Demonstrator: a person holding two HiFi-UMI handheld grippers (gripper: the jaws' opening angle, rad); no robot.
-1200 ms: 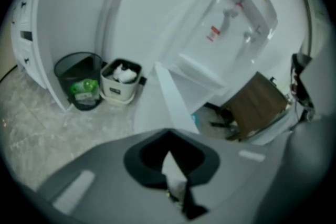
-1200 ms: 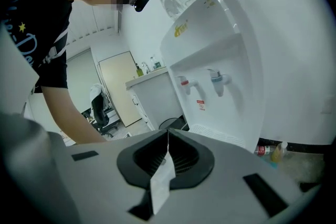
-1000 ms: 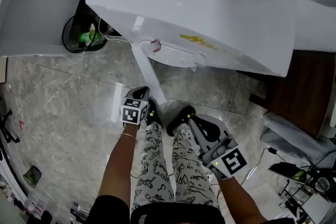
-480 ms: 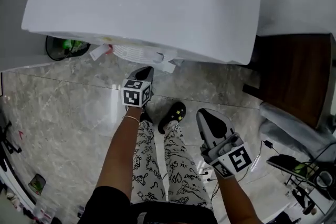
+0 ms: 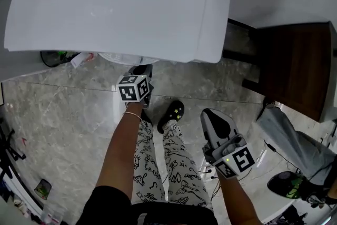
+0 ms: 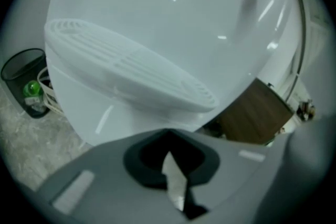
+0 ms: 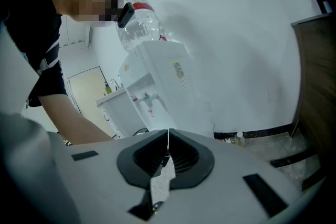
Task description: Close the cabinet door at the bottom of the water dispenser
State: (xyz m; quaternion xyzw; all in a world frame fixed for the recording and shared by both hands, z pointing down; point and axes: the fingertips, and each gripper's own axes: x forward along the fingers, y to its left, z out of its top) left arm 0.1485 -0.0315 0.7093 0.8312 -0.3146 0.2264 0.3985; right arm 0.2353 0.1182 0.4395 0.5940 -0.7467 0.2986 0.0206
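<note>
The white water dispenser (image 5: 121,2) fills the top of the head view, seen from above. My left gripper (image 5: 141,69) is shut and empty, its tips just under the dispenser's front edge. In the left gripper view the shut gripper (image 6: 168,137) points at the ribbed drip tray (image 6: 131,68) and the white front panel (image 6: 100,120) below it. No door edge stands out; I cannot tell if that panel sits flush. My right gripper (image 5: 213,116) is shut and empty, held back beside the legs. The right gripper view shows this gripper (image 7: 168,135) and the dispenser (image 7: 160,86) with its bottle (image 7: 137,23) some way off.
A black waste bin (image 5: 55,56) with green rubbish stands left of the dispenser. A dark wooden cabinet (image 5: 295,60) stands to its right. The person's legs and black slippers (image 5: 172,113) are between the grippers. Grey cloth (image 5: 289,137) and cables lie at the lower right.
The white door edge that stuck out from the dispenser's base a second ago no longer shows. My left gripper has moved forward to the dispenser's front. The right gripper has barely moved.
</note>
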